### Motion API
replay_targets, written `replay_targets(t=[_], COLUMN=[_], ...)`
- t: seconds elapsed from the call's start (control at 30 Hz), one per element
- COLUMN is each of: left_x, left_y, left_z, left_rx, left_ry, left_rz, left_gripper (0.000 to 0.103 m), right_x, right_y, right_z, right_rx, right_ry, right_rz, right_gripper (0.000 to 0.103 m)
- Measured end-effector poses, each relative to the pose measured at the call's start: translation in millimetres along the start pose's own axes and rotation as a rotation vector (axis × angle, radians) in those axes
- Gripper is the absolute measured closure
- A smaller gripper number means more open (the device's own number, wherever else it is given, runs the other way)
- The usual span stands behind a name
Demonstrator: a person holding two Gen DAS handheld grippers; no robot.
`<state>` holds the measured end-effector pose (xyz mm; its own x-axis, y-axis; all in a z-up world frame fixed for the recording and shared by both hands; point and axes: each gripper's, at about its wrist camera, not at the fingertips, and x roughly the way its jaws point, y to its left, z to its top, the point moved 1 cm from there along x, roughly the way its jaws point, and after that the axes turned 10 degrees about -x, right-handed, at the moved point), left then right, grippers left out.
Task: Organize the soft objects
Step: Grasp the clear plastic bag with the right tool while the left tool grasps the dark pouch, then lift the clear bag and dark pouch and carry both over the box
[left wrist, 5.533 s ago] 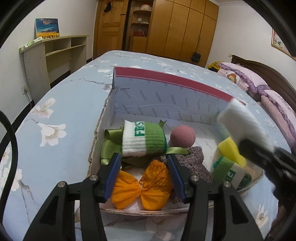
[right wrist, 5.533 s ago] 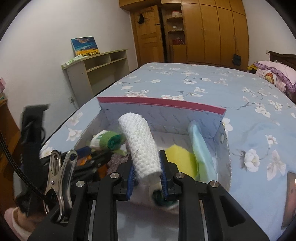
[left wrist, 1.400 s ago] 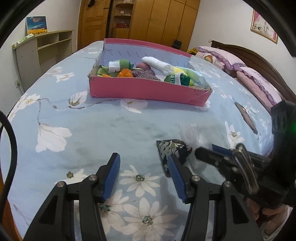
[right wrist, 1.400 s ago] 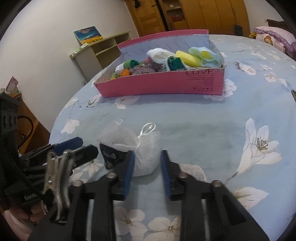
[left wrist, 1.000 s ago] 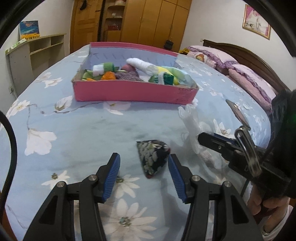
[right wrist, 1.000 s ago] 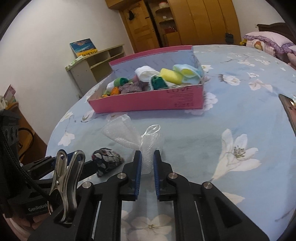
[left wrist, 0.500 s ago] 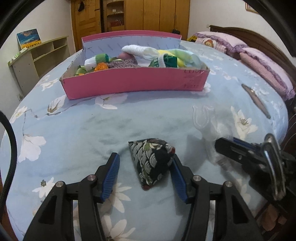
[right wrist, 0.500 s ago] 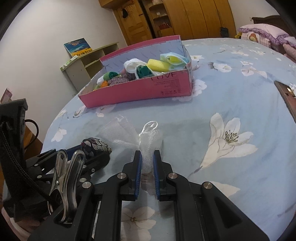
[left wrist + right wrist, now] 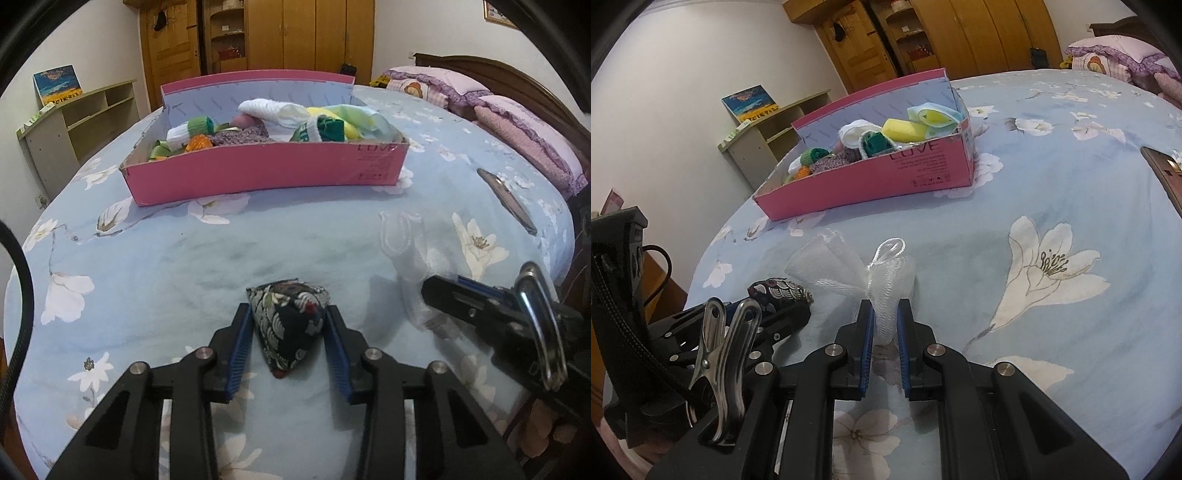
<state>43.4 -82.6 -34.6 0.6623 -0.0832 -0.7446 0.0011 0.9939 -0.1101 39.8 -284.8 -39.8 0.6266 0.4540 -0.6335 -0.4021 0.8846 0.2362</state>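
Observation:
A dark pouch [image 9: 288, 328] with a white pattern lies on the flowered bedspread. My left gripper [image 9: 287, 312] has its jaws closing on it, and the blue pads [image 9: 242, 339] touch its two sides. In the right wrist view the pouch [image 9: 775, 290] shows at the left gripper's tips. My right gripper [image 9: 885, 306] is shut on a white mesh puff [image 9: 886, 273] with a cord loop, just right of the pouch. The pink box [image 9: 266, 170] farther up the bed holds several soft items: rolled socks, a yellow sponge, a white roll.
A dark flat phone [image 9: 506, 199] lies on the bed to the right. Pink and purple pillows [image 9: 517, 122] sit by the wooden headboard. A low shelf [image 9: 74, 122] stands against the left wall, with wardrobes behind. Bare bedspread [image 9: 221, 251] lies between the grippers and the box.
The left gripper's jaws have narrowed from wide apart onto the pouch's sides. It came slightly closer and lower. The right gripper stays shut on the mesh puff.

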Motion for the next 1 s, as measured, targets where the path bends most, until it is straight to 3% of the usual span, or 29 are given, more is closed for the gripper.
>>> replay_targets(t=[0.27, 1.0], left_x=[-9.3, -33.9], left_y=[8.0, 36.6], left_z=[4.5, 35.3], left_rx=[-0.046, -0.108], left_ry=[0.009, -0.071], left_rz=[-0.047, -0.055], left_gripper=[0.065, 0.066], right_x=[-3.3, -18.2], right_y=[3.0, 27.1], right_z=[0.4, 17.1], right_rx=[-0.014, -0.121], right_ry=[-0.013, -0.079], right_rz=[-0.009, -0.023], right_gripper=[0.09, 0.09])
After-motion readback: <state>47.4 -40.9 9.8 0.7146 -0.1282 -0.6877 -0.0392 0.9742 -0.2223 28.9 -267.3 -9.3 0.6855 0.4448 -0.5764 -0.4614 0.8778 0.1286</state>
